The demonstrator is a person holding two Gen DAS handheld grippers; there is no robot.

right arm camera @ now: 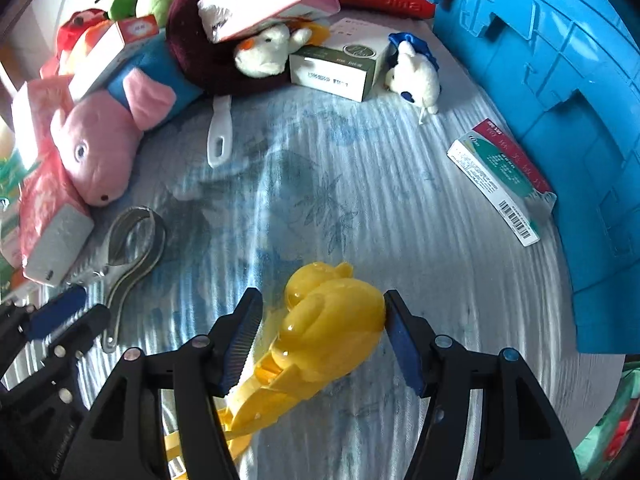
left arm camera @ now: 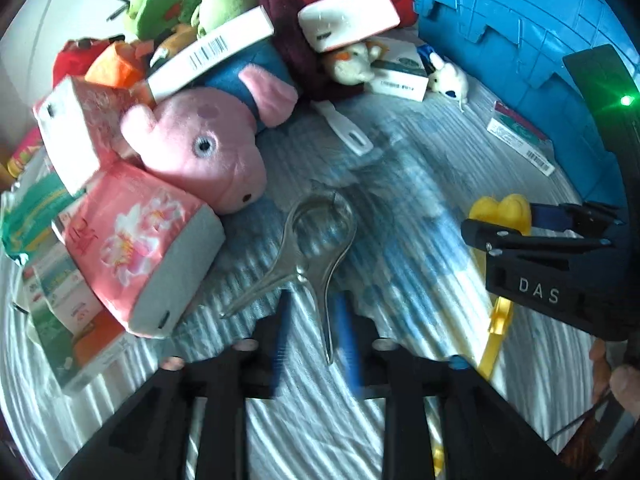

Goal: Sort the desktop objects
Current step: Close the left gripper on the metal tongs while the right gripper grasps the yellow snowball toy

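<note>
My left tongs [left arm camera: 310, 336] hang low over the striped blue-and-white cloth [left arm camera: 400, 208] on the surface, their blue pads spread, with the handle of a metal squeezer tool [left arm camera: 316, 240] lying between them; I cannot tell whether either pad touches it. The tool's round loop points away from me, toward a pink pig plush [left arm camera: 208, 152] lying on its side. Just left of the tool a pink tissue pack [left arm camera: 136, 248] leans on more packs and boxes. A white barcoded box [left arm camera: 212, 50] rests across the pig's blue body. My right tongs [right arm camera: 322, 336] are spread around a yellow duck-shaped clamp [right arm camera: 332, 320]. The right pad touches the duck's rounded back; the left pad stands just clear of its side. The duck's head points away from me, and its yellow handles run back under the tongs. In the left view the same clamp shows partly hidden behind my right tongs. Beyond, on the cloth, a white plastic handle [right arm camera: 220, 136] pokes out from under a dark maroon cushion [right arm camera: 208, 48]. A green-and-white box [right arm camera: 336, 68] sits between two small white plush animals. A flat barcoded medicine box [right arm camera: 500, 180] lies near the blue plastic crate [right arm camera: 560, 80] along the right.
</note>
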